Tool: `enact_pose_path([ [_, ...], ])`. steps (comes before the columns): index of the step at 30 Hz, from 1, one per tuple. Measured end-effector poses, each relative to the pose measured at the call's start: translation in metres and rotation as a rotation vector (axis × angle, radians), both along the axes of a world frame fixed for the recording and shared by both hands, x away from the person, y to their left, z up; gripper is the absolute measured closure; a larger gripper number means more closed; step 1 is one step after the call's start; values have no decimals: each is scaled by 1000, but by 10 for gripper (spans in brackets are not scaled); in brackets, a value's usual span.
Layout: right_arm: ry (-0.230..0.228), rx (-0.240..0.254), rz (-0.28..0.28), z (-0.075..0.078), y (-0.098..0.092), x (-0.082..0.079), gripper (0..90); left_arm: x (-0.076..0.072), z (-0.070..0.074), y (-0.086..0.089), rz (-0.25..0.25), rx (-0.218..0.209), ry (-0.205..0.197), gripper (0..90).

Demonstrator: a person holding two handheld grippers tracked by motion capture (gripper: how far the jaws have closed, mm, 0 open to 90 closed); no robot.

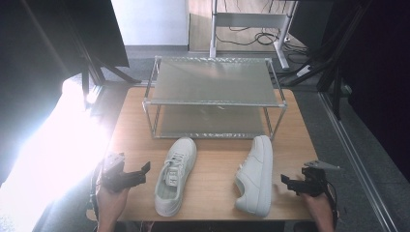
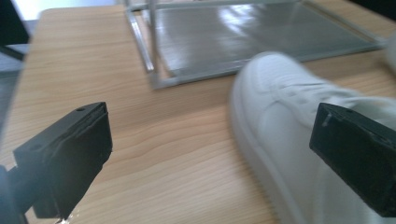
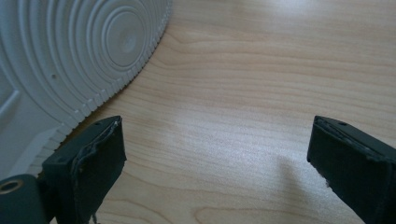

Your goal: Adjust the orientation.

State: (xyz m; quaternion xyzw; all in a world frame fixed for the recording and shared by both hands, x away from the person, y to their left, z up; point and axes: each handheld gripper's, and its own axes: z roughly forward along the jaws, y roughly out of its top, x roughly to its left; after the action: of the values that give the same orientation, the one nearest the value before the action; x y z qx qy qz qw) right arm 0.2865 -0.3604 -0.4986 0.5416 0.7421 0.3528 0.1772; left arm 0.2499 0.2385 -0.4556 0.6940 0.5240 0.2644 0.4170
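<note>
Shoes: you have two white ones on the table, the left shoe (image 1: 175, 175) upright and the right shoe (image 1: 255, 175) tipped on its side.
Racks: one metal shoe rack (image 1: 214, 99), with two shelves.
Tables: one wooden table (image 1: 212, 164).
Grippers: two in your hands, the left gripper (image 1: 140, 174) and the right gripper (image 1: 288, 183).
Jaws: two black ones on each gripper.

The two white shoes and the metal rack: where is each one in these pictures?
Left shoe (image 1: 175, 175), high view: on its laces, shoe standing upright.
Right shoe (image 1: 257, 174), high view: on its side wall, shoe tipped onto its side.
Metal rack (image 1: 212, 81), high view: on its top shelf.
</note>
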Motion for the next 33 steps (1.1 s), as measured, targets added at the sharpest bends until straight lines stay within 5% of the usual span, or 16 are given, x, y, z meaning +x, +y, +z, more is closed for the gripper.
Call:
enact_pose_path([
  [6,-42,5,4,10,2,-3,32,6,-25,8,29,21,79,0],
  [10,-78,5,3,22,1,-6,1,9,-35,5,20,43,97,0],
  [18,-144,17,36,52,9,-13,0,10,-41,5,34,67,152,0],
  [27,-180,11,130,77,48,-7,0,9,-42,11,68,70,172,0],
  [33,-174,-33,164,74,76,1,5,9,-42,11,69,76,178,0],
])
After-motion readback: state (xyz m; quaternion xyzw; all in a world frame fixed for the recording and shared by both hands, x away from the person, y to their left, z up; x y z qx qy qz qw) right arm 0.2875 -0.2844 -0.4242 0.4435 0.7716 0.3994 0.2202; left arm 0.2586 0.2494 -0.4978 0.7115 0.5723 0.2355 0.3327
